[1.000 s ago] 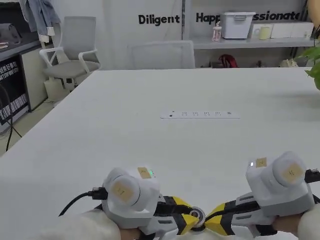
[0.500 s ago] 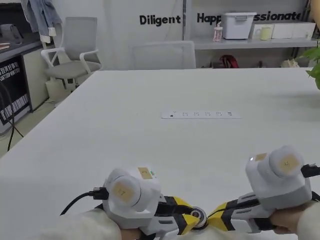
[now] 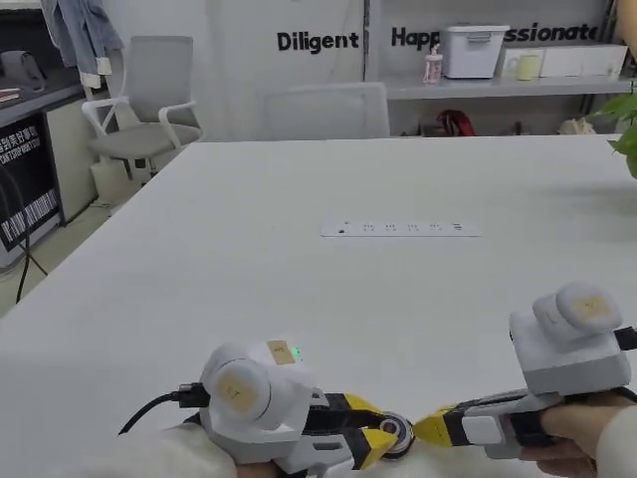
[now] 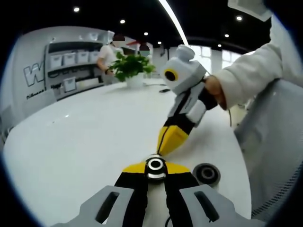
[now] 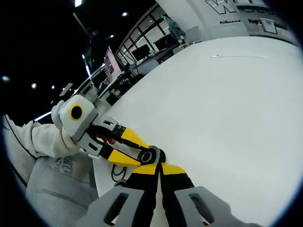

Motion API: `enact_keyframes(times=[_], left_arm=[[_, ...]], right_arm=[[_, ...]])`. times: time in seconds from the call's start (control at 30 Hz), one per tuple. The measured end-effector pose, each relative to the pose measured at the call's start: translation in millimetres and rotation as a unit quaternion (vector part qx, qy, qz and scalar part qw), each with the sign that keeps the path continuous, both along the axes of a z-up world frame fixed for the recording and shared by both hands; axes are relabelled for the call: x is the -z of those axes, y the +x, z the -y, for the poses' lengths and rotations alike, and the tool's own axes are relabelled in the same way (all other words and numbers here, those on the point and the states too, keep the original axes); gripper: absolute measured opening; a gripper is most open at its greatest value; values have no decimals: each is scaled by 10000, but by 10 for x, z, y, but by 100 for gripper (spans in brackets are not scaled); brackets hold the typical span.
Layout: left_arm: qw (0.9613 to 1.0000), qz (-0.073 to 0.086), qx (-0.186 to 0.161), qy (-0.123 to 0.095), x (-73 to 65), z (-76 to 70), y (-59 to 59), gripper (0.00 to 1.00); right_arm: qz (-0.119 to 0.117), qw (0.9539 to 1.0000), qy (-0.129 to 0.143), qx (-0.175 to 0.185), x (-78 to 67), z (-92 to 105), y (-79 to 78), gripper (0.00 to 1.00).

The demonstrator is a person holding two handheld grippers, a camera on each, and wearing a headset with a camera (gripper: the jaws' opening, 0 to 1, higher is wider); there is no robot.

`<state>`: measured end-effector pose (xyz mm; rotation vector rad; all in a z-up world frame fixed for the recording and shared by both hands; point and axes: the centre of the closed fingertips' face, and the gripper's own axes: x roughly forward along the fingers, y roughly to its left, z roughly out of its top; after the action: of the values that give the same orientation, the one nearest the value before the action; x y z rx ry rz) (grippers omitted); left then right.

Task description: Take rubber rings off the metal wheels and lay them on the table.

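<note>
A small metal wheel (image 3: 395, 432) with a black rubber ring sits just above the near edge of the white table (image 3: 299, 279). My left gripper (image 3: 383, 439) is shut on it from the left. In the left gripper view the yellow jaws (image 4: 155, 170) clamp the wheel (image 4: 155, 165) face-on. My right gripper (image 3: 426, 428) comes in from the right, its jaws closed to a wedge on the ring's rim (image 5: 160, 155). In the right gripper view its own tips (image 5: 159, 165) meet at the wheel (image 5: 146, 155). A second ringed wheel (image 4: 206, 173) lies flat on the table beside the held one.
A flush power strip (image 3: 398, 229) sits mid-table. Office chairs (image 3: 139, 100) stand beyond the far edge, with a shelf holding a white box (image 3: 473, 50) behind them. A potted plant (image 4: 130, 66) stands at the table's far end, with people behind it.
My right gripper has rolled and sunk lower, its body swinging out to the right, while its tip stays at the wheel. The left gripper holds the wheel in place.
</note>
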<state>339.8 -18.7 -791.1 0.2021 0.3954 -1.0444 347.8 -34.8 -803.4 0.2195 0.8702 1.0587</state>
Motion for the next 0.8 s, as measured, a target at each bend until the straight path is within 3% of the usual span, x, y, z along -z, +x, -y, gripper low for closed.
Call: enact_keyframes(times=[0.17,0.43,0.8], left_arm=[[9999,40,-1,-110,-4,-1,-3,14],[9996,45,-17,-273,-11,-7,-7,14],[9996,66,-51,-264,-6,-9,-5,14]], right_arm=[[-226,9995,145,142,-10,4,4,0],[-381,9988,260,171,-54,-36,-14,0],[-296,9994,145,67,-67,-56,-23,0]])
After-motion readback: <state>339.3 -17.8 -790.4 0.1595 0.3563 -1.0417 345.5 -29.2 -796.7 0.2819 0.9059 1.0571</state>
